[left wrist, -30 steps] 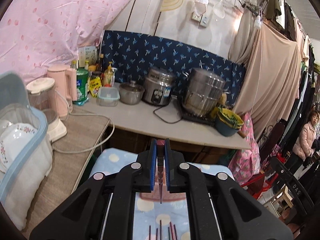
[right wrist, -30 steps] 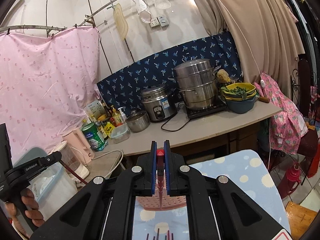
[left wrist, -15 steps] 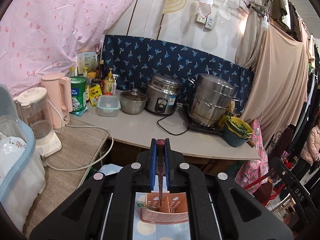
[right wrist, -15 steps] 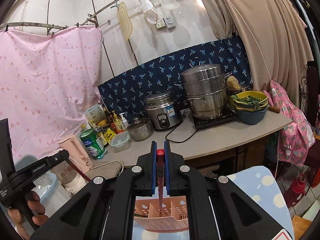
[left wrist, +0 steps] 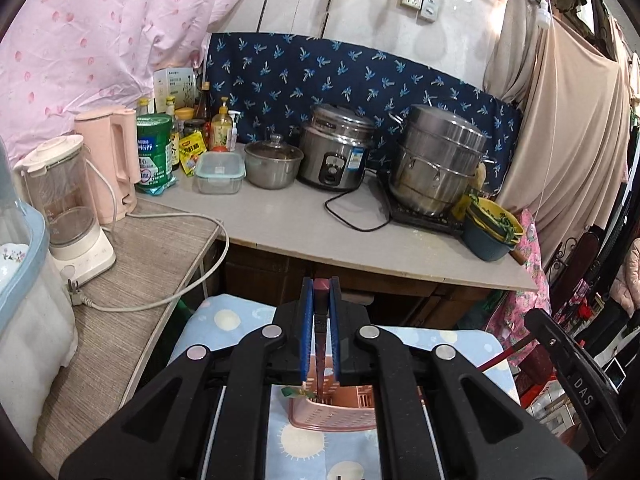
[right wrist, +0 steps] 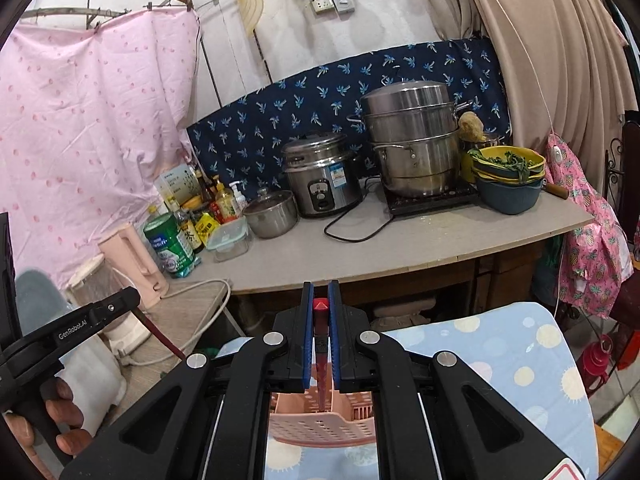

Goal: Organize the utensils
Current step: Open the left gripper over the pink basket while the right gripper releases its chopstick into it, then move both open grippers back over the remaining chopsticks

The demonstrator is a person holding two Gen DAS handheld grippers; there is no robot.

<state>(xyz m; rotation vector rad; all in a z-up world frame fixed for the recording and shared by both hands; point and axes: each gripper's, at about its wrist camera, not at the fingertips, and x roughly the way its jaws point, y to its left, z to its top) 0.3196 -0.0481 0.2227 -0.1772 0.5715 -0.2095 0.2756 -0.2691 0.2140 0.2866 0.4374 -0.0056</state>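
A pink perforated utensil basket (left wrist: 332, 420) stands on the blue dotted tablecloth (left wrist: 224, 320), low in both wrist views. My left gripper (left wrist: 320, 286) is shut on a dark red chopstick (left wrist: 319, 340) that points down, its tip at the basket's rim. In the right wrist view my right gripper (right wrist: 319, 292) is shut on a second red chopstick (right wrist: 320, 344), whose tip hangs over a compartment of the same basket (right wrist: 320, 426). Whether either tip touches the basket is hidden by the gripper bodies. The left gripper's black body (right wrist: 72, 328), held by a hand (right wrist: 60, 400), shows at the left edge.
Behind the table runs a counter (left wrist: 288, 220) with a rice cooker (left wrist: 334, 154), a steamer pot (left wrist: 436, 160), a small pot, bottles and stacked bowls (left wrist: 492, 232). A blender (left wrist: 68, 208), a pink kettle and a loose cable sit on the left. A black chair back (left wrist: 572, 380) stands on the right.
Both grippers have moved forward and down with their chopsticks. The pink basket has come closer and now lies right under both chopstick tips. Jaws unchanged.
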